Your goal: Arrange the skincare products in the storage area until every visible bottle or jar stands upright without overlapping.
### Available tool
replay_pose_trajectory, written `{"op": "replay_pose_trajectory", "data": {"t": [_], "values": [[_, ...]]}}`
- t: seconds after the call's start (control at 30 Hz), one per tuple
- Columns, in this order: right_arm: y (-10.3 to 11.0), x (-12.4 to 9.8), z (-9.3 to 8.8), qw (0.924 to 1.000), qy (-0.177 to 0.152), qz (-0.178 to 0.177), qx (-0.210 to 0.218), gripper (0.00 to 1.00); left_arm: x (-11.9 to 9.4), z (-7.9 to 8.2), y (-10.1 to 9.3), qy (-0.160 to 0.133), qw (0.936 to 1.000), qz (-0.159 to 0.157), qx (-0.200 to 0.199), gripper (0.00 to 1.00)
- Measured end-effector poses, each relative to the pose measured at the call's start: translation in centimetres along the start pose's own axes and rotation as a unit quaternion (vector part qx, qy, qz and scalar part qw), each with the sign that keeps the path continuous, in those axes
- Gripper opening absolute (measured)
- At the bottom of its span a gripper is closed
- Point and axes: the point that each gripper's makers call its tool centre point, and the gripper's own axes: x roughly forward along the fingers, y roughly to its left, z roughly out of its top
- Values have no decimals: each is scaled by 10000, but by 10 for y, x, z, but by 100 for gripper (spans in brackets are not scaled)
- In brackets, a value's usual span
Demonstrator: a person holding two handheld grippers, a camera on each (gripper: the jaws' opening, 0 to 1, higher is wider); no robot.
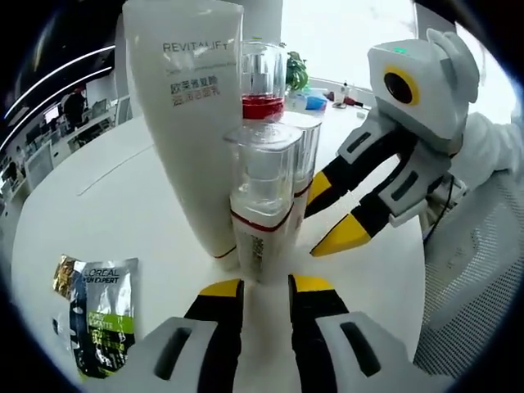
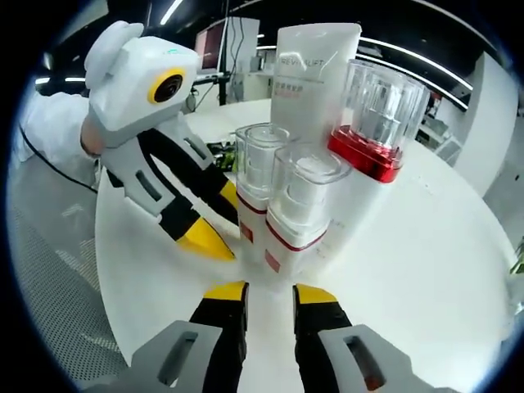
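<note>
- The tall white tube (image 1: 187,123), two clear-capped pump bottles (image 1: 262,205) and a red-banded bottle (image 2: 372,139) stand upright, bunched close together mid-tabletop (image 1: 98,213).
- A flat sachet (image 1: 100,315) lies on the tabletop, apart from the cluster; judged the only item left.
- Left tool (image 1: 264,288): jaws apart, empty, near the front bottle.
- Right tool (image 2: 270,293): jaws apart, empty.
</note>
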Motion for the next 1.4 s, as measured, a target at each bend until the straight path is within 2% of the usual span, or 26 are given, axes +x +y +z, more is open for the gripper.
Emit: {"op": "replay_pose_trajectory", "data": {"t": [0.17,0.27,0.47,0.53,0.57,0.63,0.9,1.03,1.2,1.4], "values": [[0,-3,2,10000,-20,-37,35,23,-9,1,2,-54,9999,61,-62,22],[3,-6,3,10000,-58,-23,61,25,-14,-2,3,-26,9996,73,-262,25],[8,-8,5,9999,-31,5,-105,39,-29,-2,-2,-24,9995,26,-326,33],[12,-11,8,9999,-94,114,14,44,-35,-1,-2,-42,9995,27,-301,35],[16,-14,15,9992,-265,233,195,49,-37,-1,-3,-16,9996,7,-278,37],[19,-18,17,9985,-325,316,315,56,-41,-2,-2,6,9997,27,-251,40],[15,-29,18,9995,-286,46,143,71,-55,-2,-1,-38,9998,37,-188,52],[15,-33,22,9992,-317,-5,225,81,-62,-7,-5,41,10000,-7,-49,58],[14,-39,28,9992,-367,-100,100,92,-73,-17,0,115,9999,49,-52,64],[15,-43,35,9991,-399,-136,6,99,-86,-21,5,99,9998,160,-115,70]]}}
